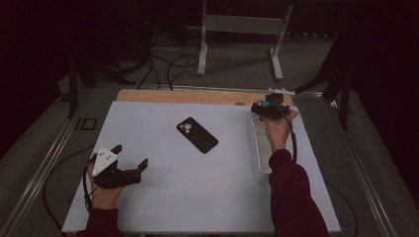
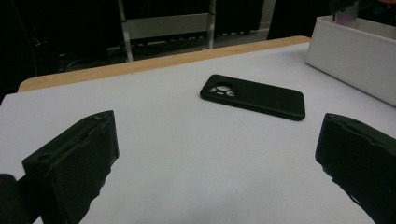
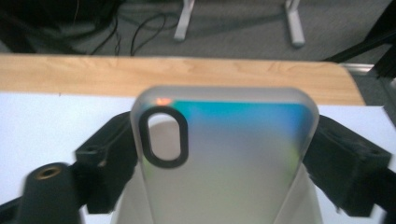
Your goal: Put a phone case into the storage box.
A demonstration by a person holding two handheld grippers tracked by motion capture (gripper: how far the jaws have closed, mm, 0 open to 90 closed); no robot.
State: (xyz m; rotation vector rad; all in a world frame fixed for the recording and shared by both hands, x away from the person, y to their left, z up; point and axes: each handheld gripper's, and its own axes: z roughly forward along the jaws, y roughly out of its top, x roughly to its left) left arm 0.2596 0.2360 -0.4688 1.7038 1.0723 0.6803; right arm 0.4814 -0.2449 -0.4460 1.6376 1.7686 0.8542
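A black phone [image 1: 197,135] lies camera side up in the middle of the white mat [image 1: 163,192]; the left gripper view has this phone [image 2: 254,96] just ahead of the jaws. My left gripper [image 1: 131,155] rests at the mat's near left, open and holding nothing, its jaws [image 2: 217,140] standing wide apart. At the far right, my right gripper [image 1: 269,106] hangs over the far end of a long white box [image 1: 258,148]. It is shut on a frosted, iridescent phone case [image 3: 233,154], whose two long edges lie against the jaws [image 3: 224,135].
A strip of bare wooden tabletop [image 1: 197,96] runs behind the mat. Beyond it, on the floor, stand a white frame [image 1: 242,29] and loose cables [image 1: 168,64]. The white box [image 2: 355,56] borders the mat's right side.
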